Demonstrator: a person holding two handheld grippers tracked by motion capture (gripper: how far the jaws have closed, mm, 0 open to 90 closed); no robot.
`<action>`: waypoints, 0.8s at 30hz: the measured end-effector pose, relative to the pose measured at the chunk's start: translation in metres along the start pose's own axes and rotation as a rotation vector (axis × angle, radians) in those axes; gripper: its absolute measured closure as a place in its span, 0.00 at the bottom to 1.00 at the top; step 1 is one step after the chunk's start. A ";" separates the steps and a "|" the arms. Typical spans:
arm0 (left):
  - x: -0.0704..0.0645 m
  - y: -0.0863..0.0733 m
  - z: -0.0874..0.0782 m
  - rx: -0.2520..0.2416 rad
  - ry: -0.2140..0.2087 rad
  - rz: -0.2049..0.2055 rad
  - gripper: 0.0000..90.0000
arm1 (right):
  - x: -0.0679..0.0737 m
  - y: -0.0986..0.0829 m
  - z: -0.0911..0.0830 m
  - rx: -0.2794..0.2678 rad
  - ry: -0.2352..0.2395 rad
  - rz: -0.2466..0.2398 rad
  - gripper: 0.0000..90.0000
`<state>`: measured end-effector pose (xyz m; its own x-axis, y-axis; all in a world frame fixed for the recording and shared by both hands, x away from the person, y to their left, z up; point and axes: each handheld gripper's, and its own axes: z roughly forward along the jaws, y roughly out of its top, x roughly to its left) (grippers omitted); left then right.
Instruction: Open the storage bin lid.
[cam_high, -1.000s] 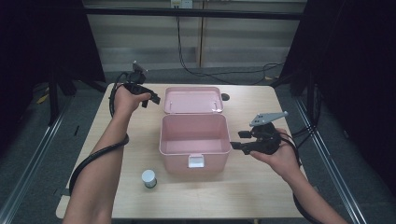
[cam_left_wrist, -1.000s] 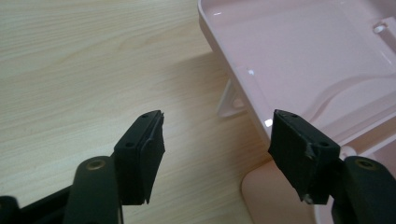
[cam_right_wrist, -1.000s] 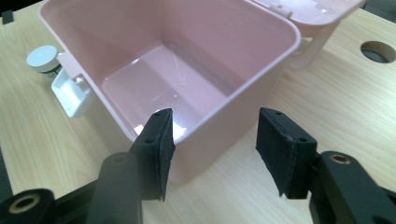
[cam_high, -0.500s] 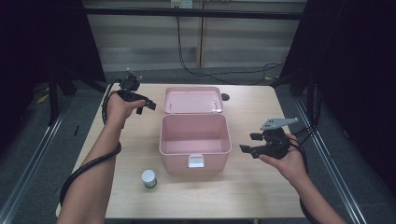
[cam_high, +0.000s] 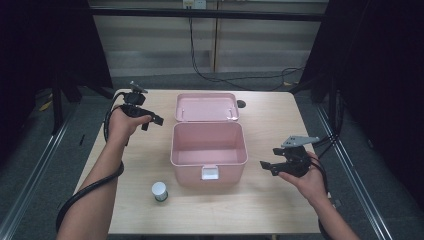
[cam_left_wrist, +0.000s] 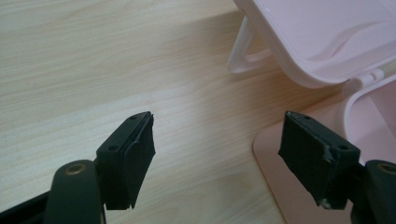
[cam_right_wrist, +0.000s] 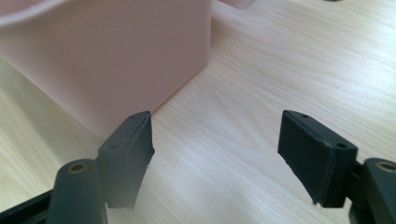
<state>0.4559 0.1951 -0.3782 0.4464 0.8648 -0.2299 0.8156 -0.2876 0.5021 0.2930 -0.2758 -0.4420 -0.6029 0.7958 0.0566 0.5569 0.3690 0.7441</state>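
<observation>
At the left of the pale wood-grain table (cam_high: 280, 130), the left gripper (cam_high: 150, 120) is held above the surface beside the box's rear corner, its cable looping back along the forearm. Its own view shows the two black jaws spread wide with nothing between them; the flat pads look rubbery, with worn, slightly ragged edges. Beyond them lies bare wood, then the smooth pink lid (cam_left_wrist: 327, 37) with a thin looped handle (cam_left_wrist: 243, 51) resting on the table, cut off at the frame's edge.

Near the front edge stands a small round container (cam_high: 159, 191), white on top with a darker band below; what it is cannot be made out.

In the middle sits the pink plastic box (cam_high: 209, 145), rectangular with rounded corners, open and showing a plain inside, a pale latch (cam_high: 210, 172) on its front wall and the lid lying back flat behind it.

To the right, the right gripper (cam_high: 267, 167) hovers near the box's side, a grey three-cornered plate on top. Its jaws also stand wide and hold nothing; the box wall (cam_right_wrist: 112, 60) looms blurred ahead.

A small dark spot (cam_high: 241, 104) beside the lid is too small to identify.
</observation>
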 end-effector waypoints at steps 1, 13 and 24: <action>0.000 -0.001 0.000 -0.003 -0.003 -0.001 0.29 | 0.000 -0.002 0.002 0.000 -0.001 -0.006 0.27; 0.000 -0.017 -0.001 -0.003 -0.009 0.009 0.28 | 0.000 -0.024 0.023 0.026 -0.020 -0.014 0.21; 0.002 -0.035 -0.003 0.010 -0.011 0.024 0.29 | 0.006 -0.035 0.038 0.065 -0.009 -0.026 0.18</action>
<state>0.4273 0.2086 -0.3935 0.4699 0.8530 -0.2272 0.8082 -0.3123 0.4993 0.2912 -0.2654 -0.4927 -0.6123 0.7900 0.0318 0.5775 0.4195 0.7003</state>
